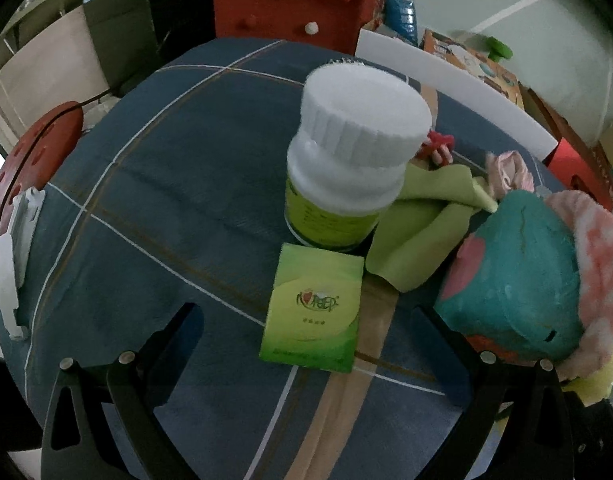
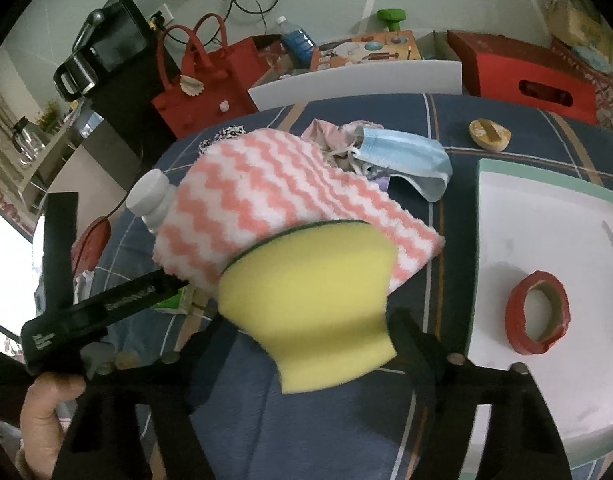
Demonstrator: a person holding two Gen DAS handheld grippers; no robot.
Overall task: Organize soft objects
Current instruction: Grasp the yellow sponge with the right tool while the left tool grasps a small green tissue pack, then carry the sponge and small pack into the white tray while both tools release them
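Right gripper (image 2: 306,316) seemingly pinches yellow sponge (image 2: 310,300); left gripper (image 1: 306,328) open

My left gripper (image 1: 302,344) tilts steeply down, its black jaws spread wide with nothing between them. My right gripper (image 2: 302,332) angles down too, its jaws squeezing the waist of a yellow sponge (image 2: 310,304). A bare hand (image 2: 42,420) grips near-left.

the green packet (image 1: 312,312) bears a small logo and print, too blurred to read.
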